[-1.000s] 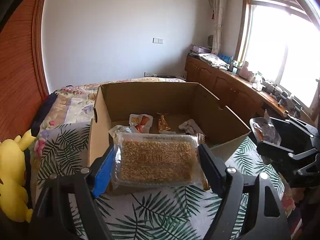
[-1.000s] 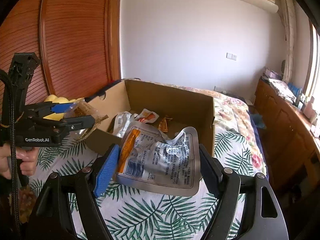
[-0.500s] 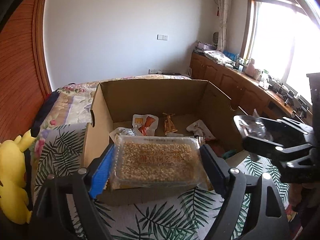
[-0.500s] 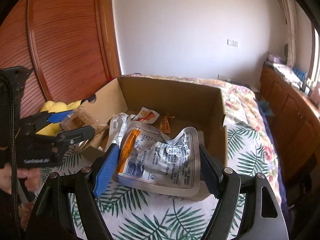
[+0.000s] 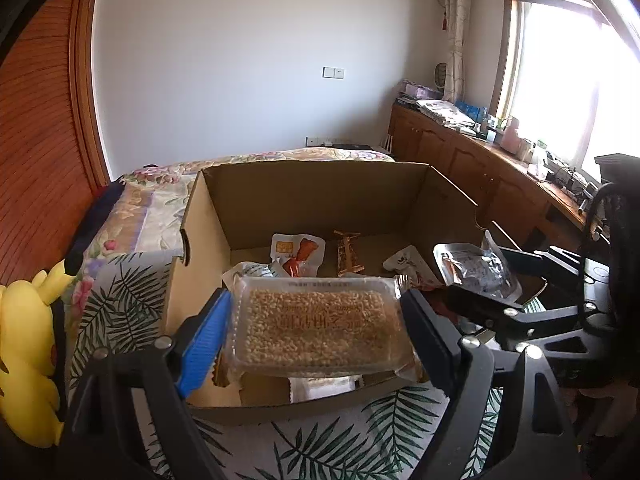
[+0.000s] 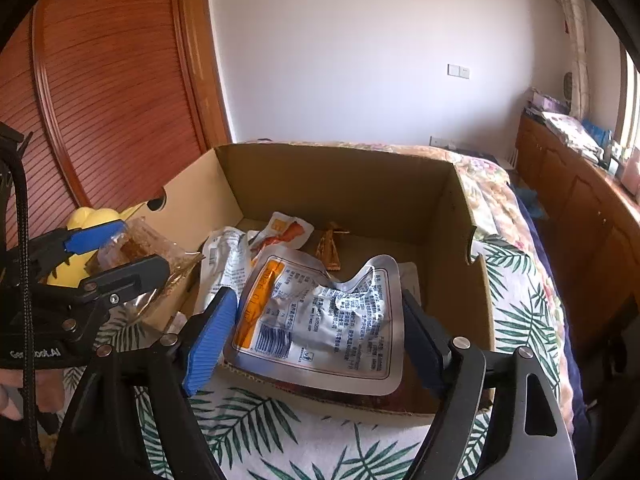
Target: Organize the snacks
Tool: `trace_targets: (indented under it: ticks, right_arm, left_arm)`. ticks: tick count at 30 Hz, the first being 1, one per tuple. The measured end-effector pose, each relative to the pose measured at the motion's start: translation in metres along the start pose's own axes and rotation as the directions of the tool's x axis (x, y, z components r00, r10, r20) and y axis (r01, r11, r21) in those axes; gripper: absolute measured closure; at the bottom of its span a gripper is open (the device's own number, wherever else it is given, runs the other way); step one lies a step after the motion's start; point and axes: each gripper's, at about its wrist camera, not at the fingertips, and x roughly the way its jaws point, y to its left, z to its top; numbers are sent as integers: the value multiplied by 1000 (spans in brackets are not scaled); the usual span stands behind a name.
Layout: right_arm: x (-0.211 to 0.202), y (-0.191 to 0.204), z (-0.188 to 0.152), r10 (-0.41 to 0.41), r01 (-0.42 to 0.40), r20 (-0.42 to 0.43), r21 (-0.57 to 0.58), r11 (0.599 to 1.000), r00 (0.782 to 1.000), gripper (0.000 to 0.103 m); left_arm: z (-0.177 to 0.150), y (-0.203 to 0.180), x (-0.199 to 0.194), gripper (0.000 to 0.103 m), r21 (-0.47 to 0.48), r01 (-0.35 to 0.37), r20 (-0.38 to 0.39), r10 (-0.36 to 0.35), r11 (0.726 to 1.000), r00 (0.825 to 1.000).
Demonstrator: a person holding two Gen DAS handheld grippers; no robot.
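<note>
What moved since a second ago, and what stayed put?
Both claws carried their snacks forward over the cardboard box. The left claw holds the grain bar pack; the right claw, its jaws opening, has the silver pouch between them. The box and the snacks inside stayed.

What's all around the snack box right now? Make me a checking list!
Surface: palm-leaf bedspread, cardboard box on it.
Job's things: grain bar pack and silver pouch held over the box; small packets inside.
Clutter: yellow plush toy beside the box.
Grippers: left gripper clamps the pack; right gripper jaws opening, pouch between them.
Cables: black cable by the left gripper.
Surroundings: wooden cabinets, window.
</note>
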Motion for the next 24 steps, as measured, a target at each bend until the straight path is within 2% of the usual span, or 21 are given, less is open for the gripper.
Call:
trace_targets:
  ticks: [3, 6, 17, 24]
  right_arm:
    - [3, 0, 0, -14, 14, 0, -4, 1000, 1000, 15]
    - [4, -1, 0, -9, 9, -1, 7, 1000, 1000, 14]
    - [-6, -5, -3, 5, -5, 14, 24, 1000, 1000, 14]
    - [-28, -3, -4, 14, -15, 43, 19, 1000, 999, 14]
  left_arm:
    - [0, -1, -2, 17, -8, 7, 8, -7, 1000, 1000]
    - [1, 0, -2, 17, -21, 8, 4, -8, 1000, 1000]
    - [13, -8, -15, 13, 3, -14, 45, 14, 1000, 999]
    - [11, -17, -27, 13, 27, -16, 53, 15, 1000, 998]
